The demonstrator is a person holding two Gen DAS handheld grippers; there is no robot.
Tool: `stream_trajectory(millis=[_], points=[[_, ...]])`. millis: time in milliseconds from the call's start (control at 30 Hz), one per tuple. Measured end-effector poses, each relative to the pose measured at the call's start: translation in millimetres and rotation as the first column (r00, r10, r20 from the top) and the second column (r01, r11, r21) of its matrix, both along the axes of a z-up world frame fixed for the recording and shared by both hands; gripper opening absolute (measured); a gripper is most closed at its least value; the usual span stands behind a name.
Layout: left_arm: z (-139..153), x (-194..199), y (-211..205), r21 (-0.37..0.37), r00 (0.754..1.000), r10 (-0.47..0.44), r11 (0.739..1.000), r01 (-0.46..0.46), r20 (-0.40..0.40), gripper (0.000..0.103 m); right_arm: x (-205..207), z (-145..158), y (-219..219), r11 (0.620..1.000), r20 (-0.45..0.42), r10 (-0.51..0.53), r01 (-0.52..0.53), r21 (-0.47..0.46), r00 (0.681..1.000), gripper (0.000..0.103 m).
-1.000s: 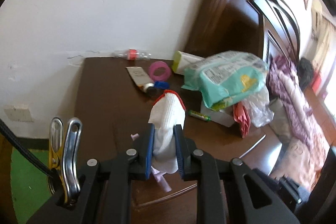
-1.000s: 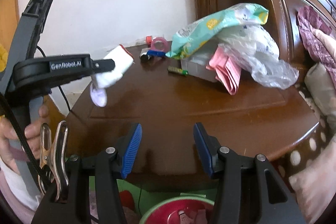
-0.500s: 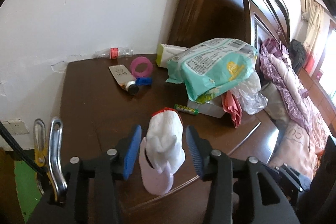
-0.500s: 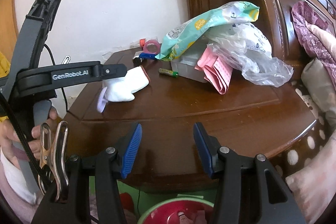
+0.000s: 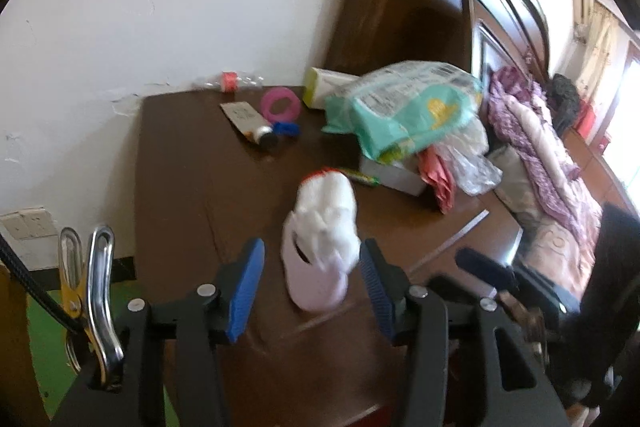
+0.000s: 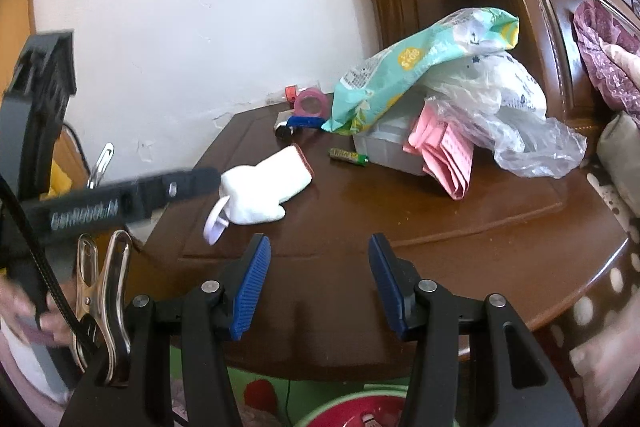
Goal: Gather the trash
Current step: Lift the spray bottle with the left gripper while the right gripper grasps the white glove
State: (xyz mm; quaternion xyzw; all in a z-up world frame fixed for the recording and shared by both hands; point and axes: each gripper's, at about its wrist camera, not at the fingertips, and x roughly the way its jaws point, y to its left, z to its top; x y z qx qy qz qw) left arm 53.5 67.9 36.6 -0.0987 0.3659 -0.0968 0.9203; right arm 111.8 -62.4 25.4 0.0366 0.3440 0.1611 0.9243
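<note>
A white sock-like cloth with a red cuff (image 5: pixel 326 223) lies on the dark wooden nightstand (image 5: pixel 180 155), with a pale lilac piece under its near end. My left gripper (image 5: pixel 312 287) is open, its blue pads either side of the cloth's near end and not gripping it. The right wrist view shows the cloth (image 6: pixel 266 187) lying on the nightstand just beyond the left gripper's finger (image 6: pixel 120 203). My right gripper (image 6: pixel 318 283) is open and empty over the nightstand's front edge. A red bin (image 6: pixel 352 407) with trash stands below it.
A teal diaper pack (image 5: pixel 404 107), a clear plastic bag (image 6: pixel 516 123), pink paper (image 6: pixel 444 151) and a grey box are piled at the back right. A pink tape roll (image 5: pixel 278 105), a tube (image 5: pixel 246 119), a green battery (image 6: pixel 348 155) and a small bottle (image 5: pixel 228 81) lie nearby. Bed at right.
My left gripper was shut on the cloth a second ago; it opened, and the cloth now lies on the nightstand. The left gripper has drawn back a little. The right gripper stayed open.
</note>
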Motion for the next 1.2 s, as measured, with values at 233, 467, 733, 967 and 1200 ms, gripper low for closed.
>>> stream_trajectory(millis=[233,467,733,967,1200], points=[[-11,-2,-15,0.102,1.000,-0.008,0.995,0.010,-0.019,0.053,1,6,-3,1.000,0.010,-0.012,0.012,-0.021,1.000,0.053],[-20,6,-5,0.102,0.999,0.034,0.994,-0.031,-0.032,0.019,-1,7,-3,1.000,0.007,-0.011,0.012,-0.027,1.000,0.053],[-18,3,26,-0.014,0.996,0.078,0.997,-0.079,-0.045,0.006,8,6,4,1.000,-0.001,-0.001,0.000,-0.024,1.000,0.053],[-19,-4,47,-0.056,0.990,0.134,0.989,-0.136,-0.042,0.006,34,4,29,0.999,-0.056,0.023,-0.021,0.029,0.998,0.057],[-18,-16,65,-0.086,0.986,0.162,0.983,-0.164,-0.025,0.006,69,-4,52,0.992,-0.141,-0.034,0.050,0.113,0.989,0.071]])
